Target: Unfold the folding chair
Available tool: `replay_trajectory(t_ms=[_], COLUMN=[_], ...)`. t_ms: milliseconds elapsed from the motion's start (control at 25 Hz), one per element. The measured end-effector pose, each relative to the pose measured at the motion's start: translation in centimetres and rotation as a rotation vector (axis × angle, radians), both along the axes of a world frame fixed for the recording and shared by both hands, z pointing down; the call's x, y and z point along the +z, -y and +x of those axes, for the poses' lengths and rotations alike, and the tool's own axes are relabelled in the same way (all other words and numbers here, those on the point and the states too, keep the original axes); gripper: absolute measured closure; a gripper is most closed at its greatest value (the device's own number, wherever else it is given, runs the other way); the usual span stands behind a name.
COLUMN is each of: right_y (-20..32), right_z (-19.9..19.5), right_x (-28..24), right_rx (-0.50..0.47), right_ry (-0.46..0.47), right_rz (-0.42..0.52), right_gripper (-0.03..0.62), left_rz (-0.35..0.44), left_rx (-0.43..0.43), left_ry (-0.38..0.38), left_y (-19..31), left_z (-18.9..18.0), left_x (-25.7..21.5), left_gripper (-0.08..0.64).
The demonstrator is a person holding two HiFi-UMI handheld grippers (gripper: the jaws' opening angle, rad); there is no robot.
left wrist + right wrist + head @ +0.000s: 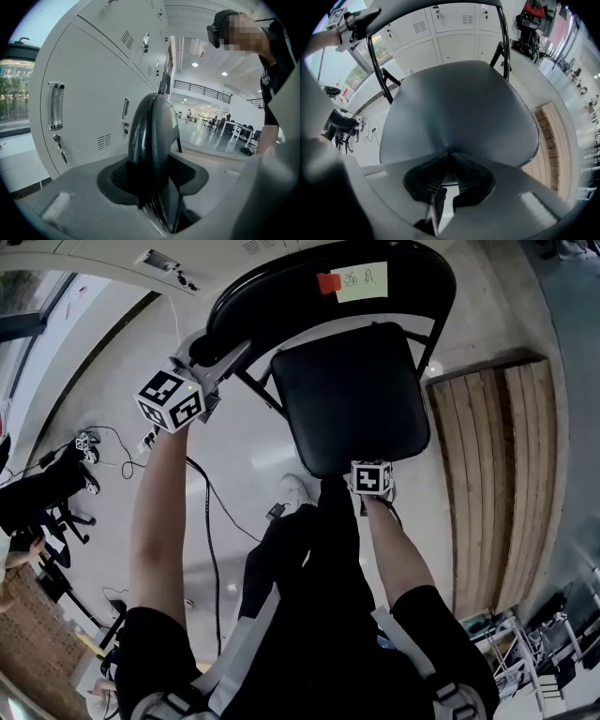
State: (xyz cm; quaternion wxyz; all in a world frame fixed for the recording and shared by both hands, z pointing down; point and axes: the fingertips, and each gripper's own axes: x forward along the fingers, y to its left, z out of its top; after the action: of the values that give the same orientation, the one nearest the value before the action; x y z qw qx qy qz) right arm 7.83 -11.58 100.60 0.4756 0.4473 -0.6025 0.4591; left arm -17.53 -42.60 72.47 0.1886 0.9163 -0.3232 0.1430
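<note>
The folding chair [349,362] stands on the pale floor [234,446] right in front of the person, with grey lockers [93,89] behind it and a wooden platform [487,484] to its side. Its seat [352,395] faces almost fully up, so the unfolding looks close to done.

The right tool [372,463] points down and is pinched narrow on the seat's front lip. The right gripper view shows that thin edge between the pads. The left tool [212,356] clamps the rim of the backrest [281,287] at a wider set, and the thick curved rim fills its gap.

To finish well, press the seat edge straight down while the left tool steadies the backrest against tipping — a slow, even push. The pinch on the lip looks shallow, so a sideways pull could slip it off. Stop once the frame seats and the seat lies level.
</note>
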Motion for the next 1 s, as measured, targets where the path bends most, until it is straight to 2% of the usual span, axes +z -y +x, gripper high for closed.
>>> replay_trajectory(t_ms=[160, 480, 640, 720, 800, 1000], right_y=[-0.4, -0.9, -0.4, 0.3, 1.7, 5.7], right_z=[-0.2, -0.2, -0.1, 0.2, 0.2, 0.4], right_x=[0.7, 1.3, 1.2, -0.1, -2.4, -8.4], right_rx=[0.008, -0.085, -0.066, -0.043, -0.039, -0.074], right_ry=[0.007, -0.029, -0.03, -0.025, 0.0, 0.038], right_rz=[-0.019, -0.013, -0.006, 0.029, 0.094, 0.258], right_gripper=[0.557, 0.557, 0.559, 0.588, 0.588, 0.588], left_rz=[0.007, 0.025, 0.004, -0.01, 0.001, 0.03], left_rx=[-0.014, -0.047, -0.059, -0.069, -0.108, -0.237], left_ry=[-0.016, -0.053, -0.022, 0.017, 0.042, 0.042], left_y=[0.4, 1.0, 1.2, 0.9, 0.9, 0.6], left_z=[-0.2, -0.7, -0.7, -0.7, -1.1, -3.4], left_x=[0.7, 1.6, 1.6, 1.9, 1.7, 0.0], left_gripper=[0.362, 0.354, 0.337, 0.308, 0.29, 0.275])
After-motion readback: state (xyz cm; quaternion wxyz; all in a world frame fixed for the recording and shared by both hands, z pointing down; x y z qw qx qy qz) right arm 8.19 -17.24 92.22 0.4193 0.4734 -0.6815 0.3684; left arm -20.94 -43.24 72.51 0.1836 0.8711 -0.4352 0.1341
